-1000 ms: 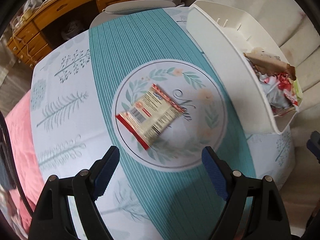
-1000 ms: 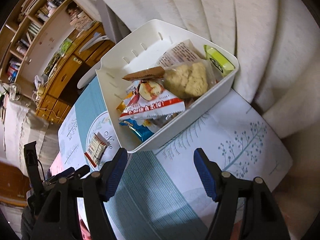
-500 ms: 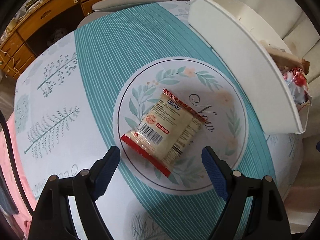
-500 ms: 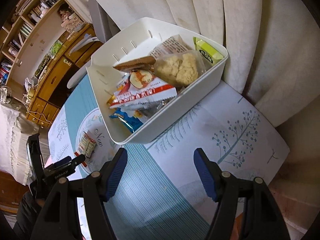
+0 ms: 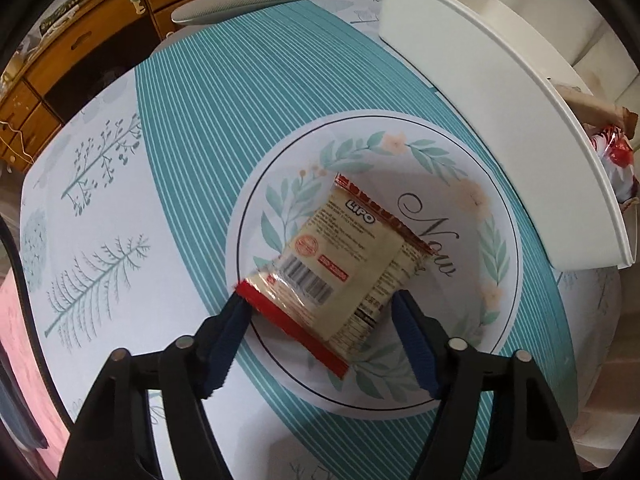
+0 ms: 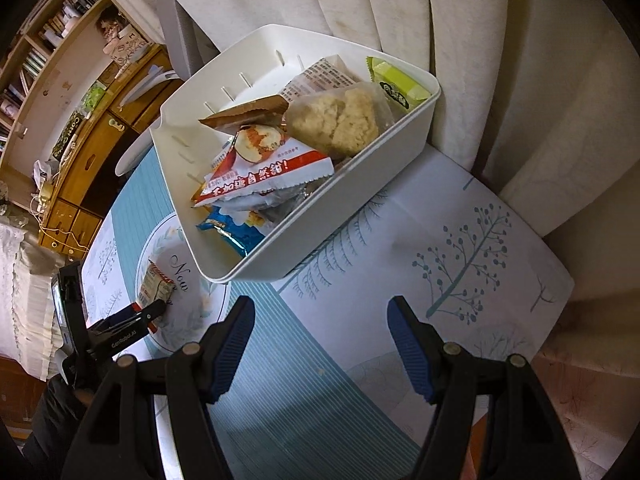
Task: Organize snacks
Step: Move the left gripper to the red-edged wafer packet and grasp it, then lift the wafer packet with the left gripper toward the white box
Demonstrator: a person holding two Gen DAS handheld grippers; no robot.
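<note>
One snack packet (image 5: 344,268) lies alone on the tablecloth (image 5: 192,168), inside its round leaf print, beside the white bin (image 6: 352,196). The left gripper (image 5: 324,324) has just been narrowing its jaws around the packet's near end — one pad touches the red edge, the other sits just beside it, so not yet a firm grip. The right gripper (image 6: 320,344) hangs partly open over the cloth, holding nothing. In the bin are at least six packets — one green (image 6: 400,88), one blue (image 6: 232,228).

Left claw (image 5: 322,312) lowered, closing around snack packet (image 5: 340,272)
</note>
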